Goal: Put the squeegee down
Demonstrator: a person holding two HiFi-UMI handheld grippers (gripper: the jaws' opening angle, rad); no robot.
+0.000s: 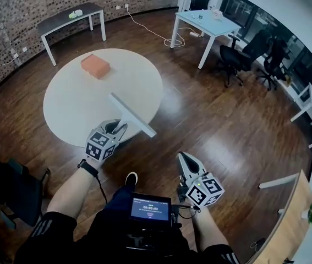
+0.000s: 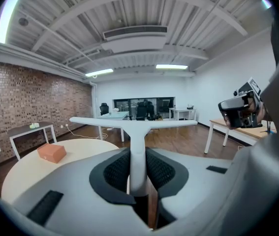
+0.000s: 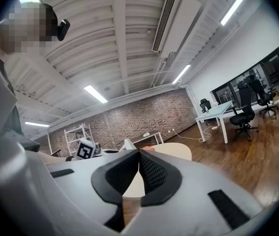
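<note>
Firstly, the head view looks steeply down on a person standing at the near edge of a round white counter (image 1: 67,111) on a dark wooden floor (image 1: 216,120). The left gripper (image 1: 114,128) reaches forward with its jaws clamped on the handle of a white squeegee (image 1: 131,114), so the T-shaped blade hangs in the air just above the counter's near rim. It is not yet resting on anything, which suggests it is being carried there to be set down. An orange block (image 1: 95,66) sits well apart from it, on the far side of the counter, leaving bare surface below the blade. The right gripper (image 1: 183,158) hangs back beside the person's body over the floor, out of the way. Next, the left gripper view shows both dark pads pressed tight against the upright handle, with the blade spread level across the top and the counter below and to the left. Lastly, the right gripper view shows jaws closed tip to tip with nothing between them, an idle tool simply waiting.
</note>
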